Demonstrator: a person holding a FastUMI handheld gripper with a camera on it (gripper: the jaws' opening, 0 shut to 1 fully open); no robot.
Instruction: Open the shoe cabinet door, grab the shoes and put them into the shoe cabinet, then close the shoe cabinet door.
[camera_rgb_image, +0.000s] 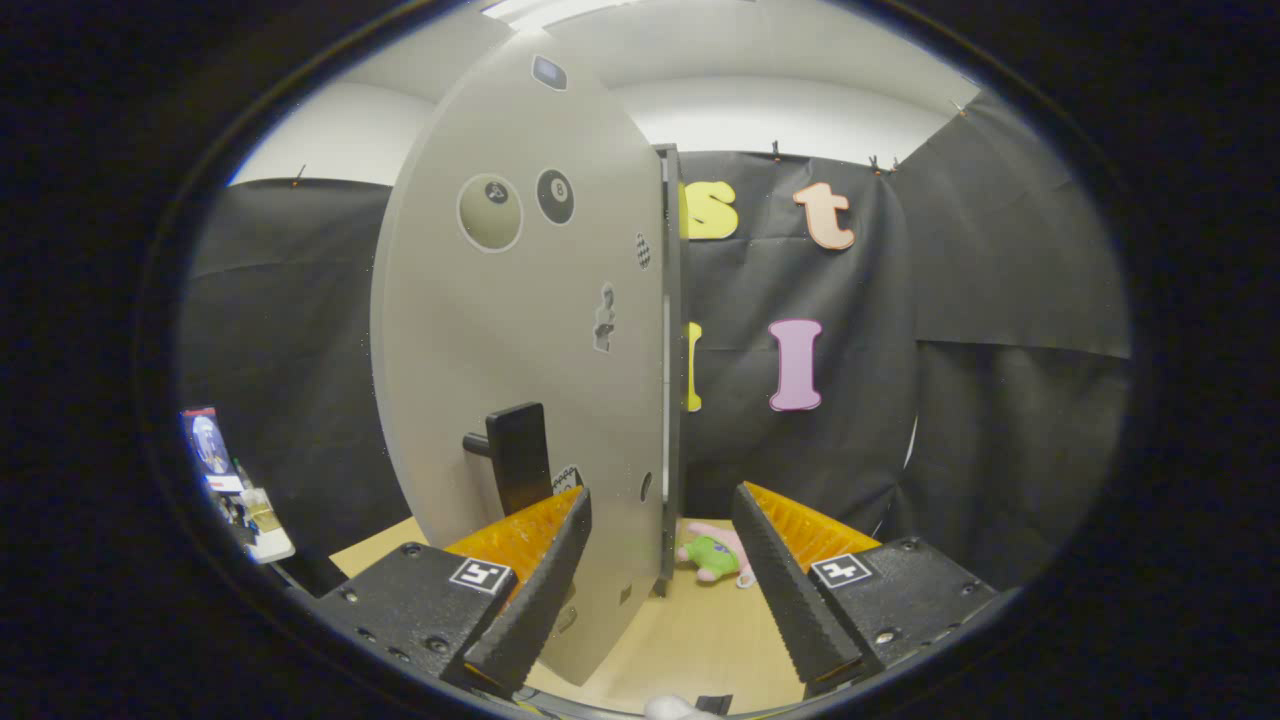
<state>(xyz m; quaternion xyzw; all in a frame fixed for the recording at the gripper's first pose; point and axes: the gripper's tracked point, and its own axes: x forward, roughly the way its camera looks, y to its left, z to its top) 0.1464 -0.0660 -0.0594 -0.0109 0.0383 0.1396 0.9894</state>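
Gripper (662, 535): wide open, holding nothing, with the edge of the door in the gap between the two fingers.
Left finger: right up against the front of the door, just below the handle.
Right finger: off to the other side of the door's edge, not touching it.
Shoe cabinet door (520, 330): grey, swung open, standing tall just ahead of the fingers, stickers on its face.
Handle (515, 455): dark, sticking out low on the door, just beyond the left finger.
Table (690, 640): light wood, under the door and fingers.
Shoe (715, 555): small, pink and green, lying on the table past the door's edge, between the fingers.
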